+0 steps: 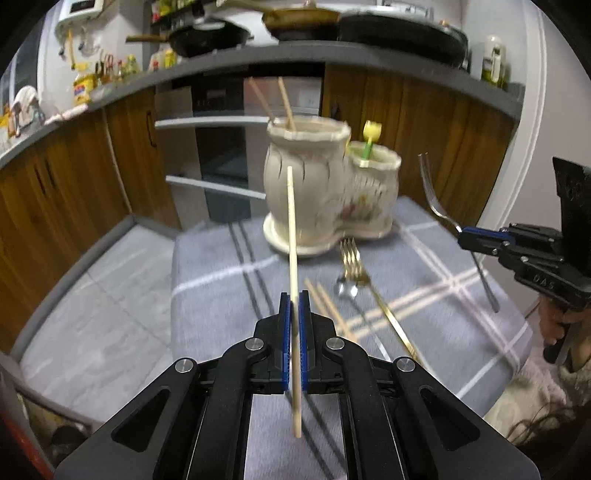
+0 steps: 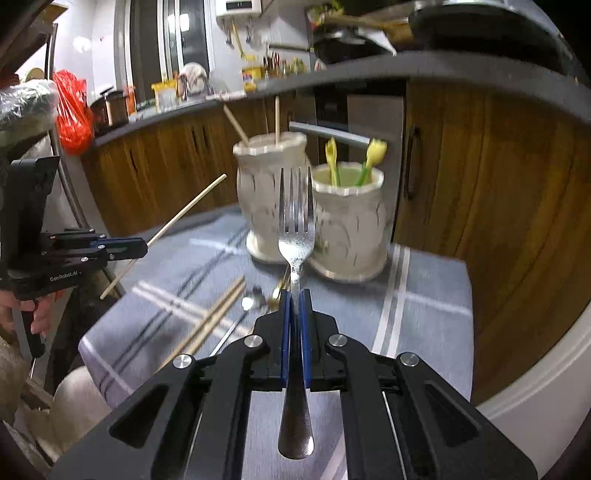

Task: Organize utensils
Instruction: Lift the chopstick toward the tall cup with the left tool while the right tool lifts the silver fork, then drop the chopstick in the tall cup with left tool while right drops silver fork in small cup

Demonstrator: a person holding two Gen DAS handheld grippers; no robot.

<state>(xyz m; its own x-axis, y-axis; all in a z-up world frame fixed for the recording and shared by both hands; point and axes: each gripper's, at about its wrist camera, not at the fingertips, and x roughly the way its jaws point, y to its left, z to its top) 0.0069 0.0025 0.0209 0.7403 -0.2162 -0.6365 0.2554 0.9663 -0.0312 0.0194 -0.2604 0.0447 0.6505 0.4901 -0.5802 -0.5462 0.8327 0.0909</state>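
My left gripper (image 1: 294,295) is shut on a wooden chopstick (image 1: 291,229), held upright above the cloth, in front of the cream double ceramic holder (image 1: 314,192). My right gripper (image 2: 295,295) is shut on a silver fork (image 2: 295,229), tines up, in front of the holder (image 2: 347,225). The taller pot (image 2: 266,192) holds two chopsticks (image 2: 277,122); the shorter pot holds yellow-green utensils (image 2: 373,155). On the cloth lie a gold fork (image 1: 354,258), a small spoon (image 1: 345,290) and two chopsticks (image 2: 218,314). The right gripper also shows in the left wrist view (image 1: 461,236), the left one in the right wrist view (image 2: 146,245).
A grey checked cloth (image 1: 229,280) covers the small table, with its edges near on the left and front. Wooden cabinets (image 1: 74,177) and an oven (image 1: 221,147) stand behind, under a counter with pans (image 1: 399,33) and bottles. A red bag (image 2: 72,110) hangs at the left.
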